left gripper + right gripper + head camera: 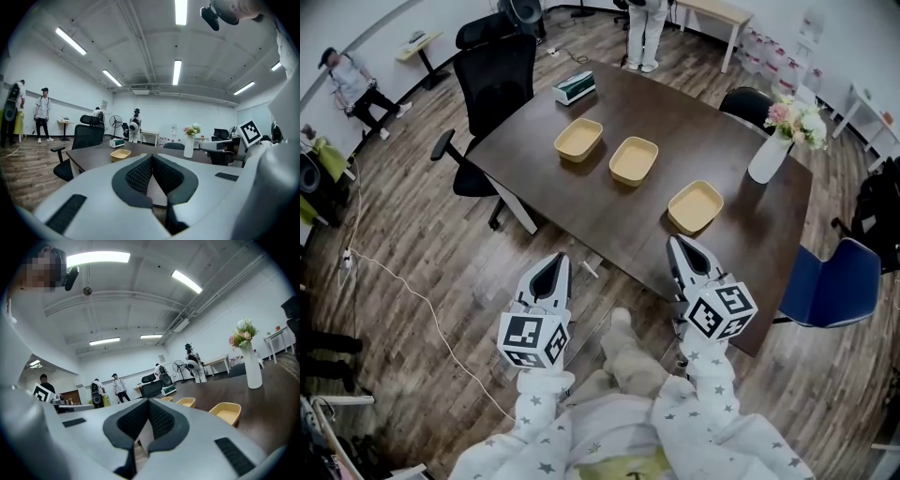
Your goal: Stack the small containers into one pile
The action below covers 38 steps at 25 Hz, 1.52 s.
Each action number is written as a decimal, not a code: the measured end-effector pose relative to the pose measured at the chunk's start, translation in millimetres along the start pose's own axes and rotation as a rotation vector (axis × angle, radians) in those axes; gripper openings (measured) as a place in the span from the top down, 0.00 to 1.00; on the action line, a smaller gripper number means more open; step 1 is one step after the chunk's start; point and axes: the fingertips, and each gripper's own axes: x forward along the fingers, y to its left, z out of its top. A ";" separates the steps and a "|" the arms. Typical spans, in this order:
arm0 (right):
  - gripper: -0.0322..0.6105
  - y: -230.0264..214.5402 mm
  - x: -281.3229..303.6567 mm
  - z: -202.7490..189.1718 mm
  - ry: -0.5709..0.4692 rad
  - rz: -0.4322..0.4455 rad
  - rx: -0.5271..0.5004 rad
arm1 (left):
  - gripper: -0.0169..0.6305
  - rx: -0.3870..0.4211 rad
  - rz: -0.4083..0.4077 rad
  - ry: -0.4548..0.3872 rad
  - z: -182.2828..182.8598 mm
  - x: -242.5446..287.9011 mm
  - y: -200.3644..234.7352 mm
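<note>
Starred sleeves (705, 412) nearest, behind both grippers. Left gripper (559, 259): jaws together, empty, over floor just short of table (694, 122). Right gripper (673, 240): jaws together, empty, tip over table's near edge, near closest container (695, 205). Middle container (634, 159) and far container (578, 138) beyond, all three apart in a diagonal row, unstacked. Vase (767, 157) at right.
</note>
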 end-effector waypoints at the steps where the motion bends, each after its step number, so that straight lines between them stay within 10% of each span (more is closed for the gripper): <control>1: 0.92 -3.9 7.9 -0.2 0.006 -0.001 0.001 | 0.94 -0.003 -0.002 0.001 1.0 9.1 3.9; 24: 0.92 -144.1 109.7 14.7 0.016 -0.194 0.134 | 0.94 -0.010 -0.198 0.089 7.9 202.9 14.5; 38: 0.91 -219.2 63.9 -23.5 0.139 -0.527 0.166 | 0.94 0.029 -0.493 0.296 -34.7 272.5 -60.7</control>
